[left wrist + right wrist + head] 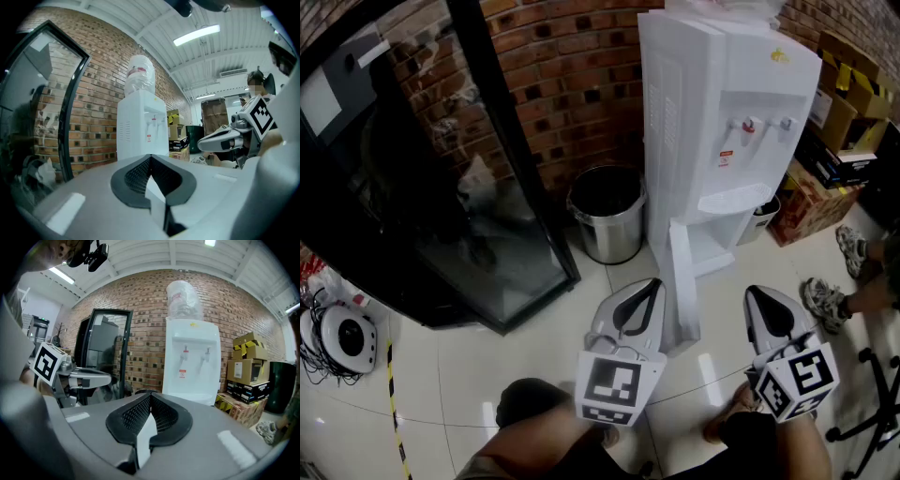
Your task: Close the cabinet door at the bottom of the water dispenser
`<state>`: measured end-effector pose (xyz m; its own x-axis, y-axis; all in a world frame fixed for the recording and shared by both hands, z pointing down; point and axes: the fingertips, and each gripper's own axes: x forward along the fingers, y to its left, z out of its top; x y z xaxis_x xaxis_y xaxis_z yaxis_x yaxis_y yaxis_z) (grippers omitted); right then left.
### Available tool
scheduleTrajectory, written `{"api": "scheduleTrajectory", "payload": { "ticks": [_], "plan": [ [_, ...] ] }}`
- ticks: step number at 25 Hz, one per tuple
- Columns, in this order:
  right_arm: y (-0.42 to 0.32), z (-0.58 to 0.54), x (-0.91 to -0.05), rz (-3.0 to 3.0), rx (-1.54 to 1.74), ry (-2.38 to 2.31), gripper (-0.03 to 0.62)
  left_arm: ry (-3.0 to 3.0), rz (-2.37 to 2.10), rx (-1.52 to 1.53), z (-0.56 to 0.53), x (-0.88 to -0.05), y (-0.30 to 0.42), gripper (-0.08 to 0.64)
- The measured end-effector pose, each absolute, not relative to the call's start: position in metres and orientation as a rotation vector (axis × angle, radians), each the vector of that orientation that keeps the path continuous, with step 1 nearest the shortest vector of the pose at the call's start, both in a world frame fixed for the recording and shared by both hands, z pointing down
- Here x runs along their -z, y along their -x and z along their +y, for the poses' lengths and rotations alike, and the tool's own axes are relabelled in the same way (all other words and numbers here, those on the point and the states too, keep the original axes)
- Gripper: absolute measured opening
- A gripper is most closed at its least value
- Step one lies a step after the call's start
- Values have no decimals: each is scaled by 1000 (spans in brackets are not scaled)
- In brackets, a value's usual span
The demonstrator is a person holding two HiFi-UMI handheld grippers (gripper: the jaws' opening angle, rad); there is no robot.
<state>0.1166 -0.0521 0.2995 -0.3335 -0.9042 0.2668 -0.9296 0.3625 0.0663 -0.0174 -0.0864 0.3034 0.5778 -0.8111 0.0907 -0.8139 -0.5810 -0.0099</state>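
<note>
Cabinet door (682,281) ajar at water dispenser (722,112) base.
Red label (727,157) by taps unreadable; steel bin (607,214) left, cardboard boxes (848,103) right; left hand-held gripper (652,284) and right hand-held gripper (754,292) clenched, empty, flanking door.

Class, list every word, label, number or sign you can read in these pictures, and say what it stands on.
No text can be read.
Yellow logo on the water dispenser: too small.
Red-and-white sticker on its front: blurred.
Bottle label: blurred.
Cardboard box label: too small.
</note>
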Motion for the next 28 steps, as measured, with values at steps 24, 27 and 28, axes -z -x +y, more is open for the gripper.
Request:
{"api": "scheduleTrajectory", "payload": {
  "ticks": [24,27,28],
  "plan": [
    [-18,-79,-436,-2271,-180,-939,262,-2736,-1483,-296,-166,-343,6,0],
    [-24,-78,-453,-2207,-186,-879,276,-2715,-1494,-314,-168,-346,9,0],
    [-27,-77,-459,-2186,-191,-862,278,-2705,-1502,-316,-168,-347,11,0]
  ]
}}
